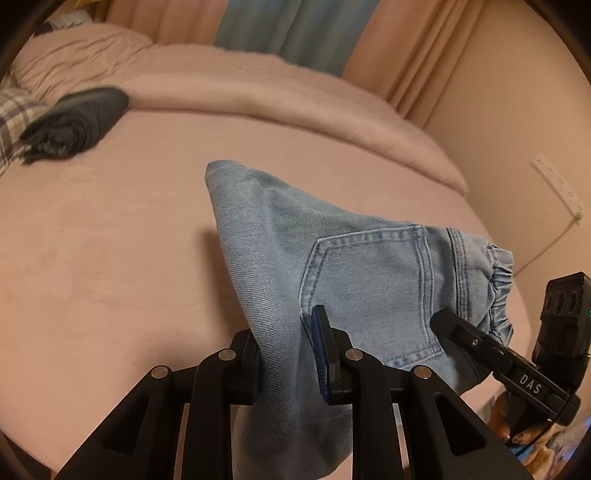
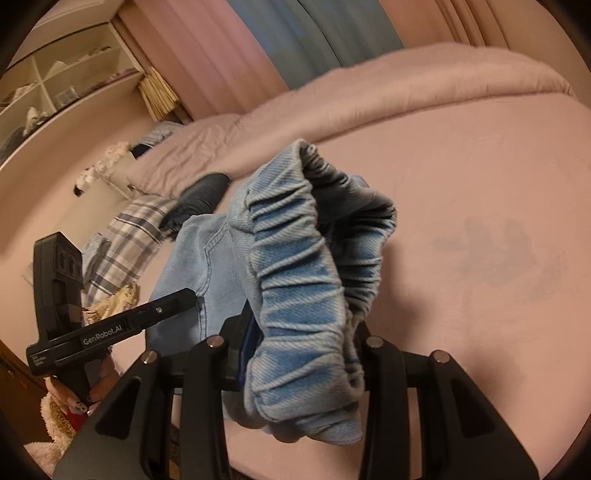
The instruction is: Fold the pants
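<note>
Left wrist view: left gripper point(image 1: 286, 354) pinches a fold of pale blue denim pants point(image 1: 332, 258) near the back pocket; "DAS" reads on the right gripper's arm. Right wrist view: right gripper point(image 2: 306, 350) clamps the gathered elastic waistband point(image 2: 295, 266); "GenRobot.AI" reads on the other tool. Pants hang lifted above the pink bed point(image 1: 110, 240).

A home bedroom — pink-covered bed point(image 1: 110, 229), curtains point(image 1: 288, 29), cubby shelves point(image 2: 55, 81).
</note>
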Demonstrator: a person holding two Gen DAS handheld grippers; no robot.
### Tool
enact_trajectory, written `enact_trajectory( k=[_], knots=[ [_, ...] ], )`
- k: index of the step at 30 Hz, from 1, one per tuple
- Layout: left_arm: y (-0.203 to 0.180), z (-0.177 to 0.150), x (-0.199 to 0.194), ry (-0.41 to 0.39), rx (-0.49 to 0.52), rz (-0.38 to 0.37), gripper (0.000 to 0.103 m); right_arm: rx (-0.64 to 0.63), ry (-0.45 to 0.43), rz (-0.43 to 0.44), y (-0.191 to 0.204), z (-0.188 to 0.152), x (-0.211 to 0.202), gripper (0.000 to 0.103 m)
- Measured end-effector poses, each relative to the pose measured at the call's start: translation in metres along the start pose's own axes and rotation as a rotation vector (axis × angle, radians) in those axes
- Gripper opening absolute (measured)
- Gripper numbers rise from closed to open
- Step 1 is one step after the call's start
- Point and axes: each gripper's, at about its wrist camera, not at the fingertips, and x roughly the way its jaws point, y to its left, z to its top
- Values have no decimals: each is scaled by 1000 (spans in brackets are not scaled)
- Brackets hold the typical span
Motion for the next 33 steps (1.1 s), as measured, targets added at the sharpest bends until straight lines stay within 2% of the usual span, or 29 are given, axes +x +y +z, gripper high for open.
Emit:
enact_trajectory(
  k=[4, 8, 14, 15, 16, 18, 24, 26, 28, 30, 33],
  knots=[
    [12, -9, 25, 60, -34, 44, 20, 48, 92, -24, -8, -8, 33, 39],
    [17, -15, 36, 80, -50, 73, 20, 61, 140, -108, -16, -16, 48, 47],
    [20, -23, 47, 85, -62, 113, 33, 51, 173, -150, -20, -17, 55, 52],
    [22, -25, 47, 82, -80, 120, 40, 57, 174, -151, -21, -17, 56, 52],
    [24, -20, 48, 78, -100, 125, 48, 68, 170, -151, -23, -17, 55, 53],
    [28, -25, 45, 69, -132, 133, 55, 73, 162, -163, -22, -17, 55, 55],
    [19, -46, 19, 40, -145, 130, 55, 42, 145, -294, -12, -21, 38, 72],
    [10, -51, 4, 28, -126, 111, 58, 19, 127, -340, -9, -22, 25, 72],
    [3, -49, -9, 1, -111, 95, 75, -8, 106, -355, -4, -21, 12, 73],
    [-9, -49, -28, -49, -93, 89, 88, -28, 73, -364, 2, -19, -1, 75],
    [-21, -49, -52, -115, -64, 80, 92, -50, 13, -362, 11, -15, -23, 81]
  ],
)
